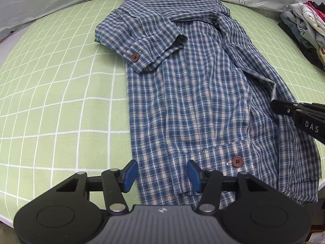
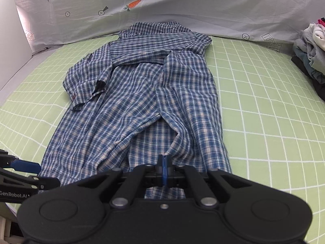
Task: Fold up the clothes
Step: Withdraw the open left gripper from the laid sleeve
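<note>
A blue and cream plaid shirt (image 1: 189,93) lies lengthwise on the green checked mat (image 1: 61,93), both sleeves folded onto its body, collar at the far end. My left gripper (image 1: 162,174) is open, its blue pads either side of the shirt's near left hem. My right gripper (image 2: 164,168) is shut on the near hem of the shirt (image 2: 142,105), pinching a raised fold of cloth. The right gripper shows at the right edge of the left wrist view (image 1: 298,113). The left gripper shows at the left edge of the right wrist view (image 2: 26,174).
A pile of mixed clothes (image 1: 304,30) sits at the far right of the mat; it also shows in the right wrist view (image 2: 310,55). A grey printed sheet (image 2: 182,6) rises behind the mat. Bare green mat (image 2: 274,111) lies on both sides of the shirt.
</note>
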